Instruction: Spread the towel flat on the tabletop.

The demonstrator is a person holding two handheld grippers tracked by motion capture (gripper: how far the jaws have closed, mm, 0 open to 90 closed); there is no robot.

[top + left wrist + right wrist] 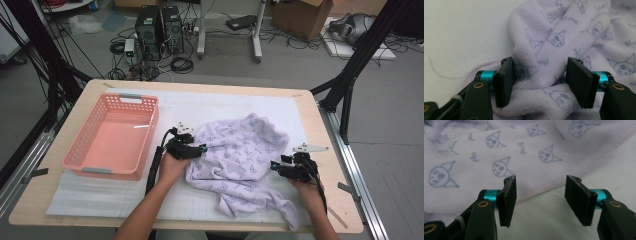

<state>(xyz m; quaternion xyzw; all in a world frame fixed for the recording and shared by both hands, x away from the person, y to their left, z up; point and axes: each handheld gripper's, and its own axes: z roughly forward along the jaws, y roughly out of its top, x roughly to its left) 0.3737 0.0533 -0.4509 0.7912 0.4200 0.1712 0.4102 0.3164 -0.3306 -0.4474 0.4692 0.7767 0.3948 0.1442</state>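
While both tongs, left [201, 148] and right [274, 164], gape apart at the towel's [240, 150] opposite edges, grasping seems in hand; next, each should close on cloth.

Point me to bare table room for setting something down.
Free: the mat strip behind the towel, its front-left corner below the basket, and the basket's inside. Crowded: centre and front right, under the towel, with the left gripper and right gripper.

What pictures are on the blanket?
The blanket is pale lilac with little blue cat-like faces and tiny words; clearest in the right gripper view.
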